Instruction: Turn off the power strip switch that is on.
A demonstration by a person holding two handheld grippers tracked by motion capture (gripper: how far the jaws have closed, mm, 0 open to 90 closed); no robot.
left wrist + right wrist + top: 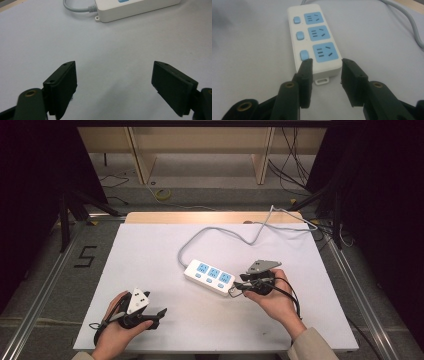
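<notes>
right gripper (325, 63) jaws apart astride power strip (314, 37) end.

The table (150, 270) has a flat white top, with a strip of pale wood showing along its far edge. Beyond that far edge, on the grey floor (210, 200), lies a small yellow coil of cable (162, 195), and behind it stands a light wooden shelf frame (200, 150). Left of the table, a black numeral five (86, 256) is marked on the floor beside a silver metal rail (45, 285). Right of the table, loose black cables (295, 160) hang near dark tripod legs (320, 195).
</notes>
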